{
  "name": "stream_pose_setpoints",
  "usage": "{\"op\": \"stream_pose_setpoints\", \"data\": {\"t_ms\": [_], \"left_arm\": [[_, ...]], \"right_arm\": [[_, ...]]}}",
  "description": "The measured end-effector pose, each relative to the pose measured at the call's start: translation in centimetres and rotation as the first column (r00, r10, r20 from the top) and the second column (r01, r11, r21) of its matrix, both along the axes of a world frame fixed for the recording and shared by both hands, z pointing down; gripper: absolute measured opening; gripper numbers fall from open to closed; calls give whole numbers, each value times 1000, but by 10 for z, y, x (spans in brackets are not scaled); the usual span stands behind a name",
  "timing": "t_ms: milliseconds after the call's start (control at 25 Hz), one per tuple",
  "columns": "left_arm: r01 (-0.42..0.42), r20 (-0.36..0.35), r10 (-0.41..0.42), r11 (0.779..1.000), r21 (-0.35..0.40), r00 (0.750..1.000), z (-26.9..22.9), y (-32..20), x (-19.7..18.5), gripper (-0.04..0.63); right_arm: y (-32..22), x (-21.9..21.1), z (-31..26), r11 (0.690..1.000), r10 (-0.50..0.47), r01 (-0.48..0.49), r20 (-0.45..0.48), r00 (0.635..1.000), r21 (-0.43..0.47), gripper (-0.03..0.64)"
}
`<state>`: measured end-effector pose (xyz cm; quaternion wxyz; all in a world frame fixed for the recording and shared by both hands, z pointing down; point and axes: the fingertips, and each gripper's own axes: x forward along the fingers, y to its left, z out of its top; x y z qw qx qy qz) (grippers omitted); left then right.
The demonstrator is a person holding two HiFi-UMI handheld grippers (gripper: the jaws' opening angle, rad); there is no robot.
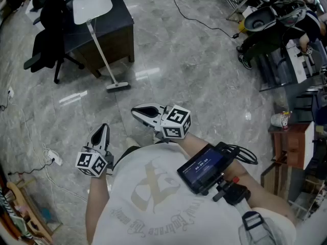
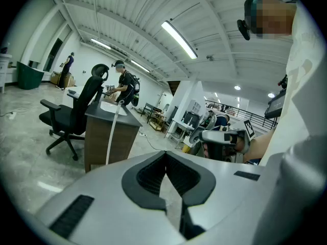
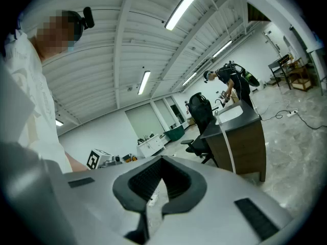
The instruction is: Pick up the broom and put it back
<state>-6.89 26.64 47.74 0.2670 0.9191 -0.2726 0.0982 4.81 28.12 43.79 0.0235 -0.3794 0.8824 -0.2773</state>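
Shirt print (image 1: 148,203): unreadable | left claw (image 1: 104,128): together, empty | right claw (image 1: 137,111): together, empty | broom (image 1: 100,49): leaning on desk (image 1: 118,15)

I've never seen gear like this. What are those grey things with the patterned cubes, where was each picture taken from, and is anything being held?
There is no robot here: a person carries a two-jaw gripper in each hand, and the cubes are part of the grippers. The head view comes from a camera on the person's head, looking down. The other two come from cameras riding on the left gripper and the right gripper, looking along their jaws. Both grippers are shut and hold nothing. Ahead, the broom stands on the floor, leaning against a dark desk, untouched.
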Motion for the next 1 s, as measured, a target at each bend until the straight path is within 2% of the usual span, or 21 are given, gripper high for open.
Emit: {"op": "stream_pose_setpoints", "data": {"t_ms": [160,400,640,840,1000], "left_arm": [[11,6,-12,1000,7,1000,-2,-6,-5,11],[21,8,-21,1000,13,1000,-4,-5,-16,12],[48,12,-48,999,1,999,7,7,-24,11],[20,16,-19,1000,-2,1000,14,18,-55,11],[61,20,-61,998,0,998,16,9,-78,11]], "right_arm": [[-6,-1,-8,1000,8,-9,45,999,11,17],[-7,-7,-15,999,24,-25,52,998,20,17],[5,-11,4,999,34,-33,21,999,-22,17],[25,-45,29,992,73,-69,36,997,-102,17],[11,-62,31,992,70,-64,56,996,-104,17]]}}
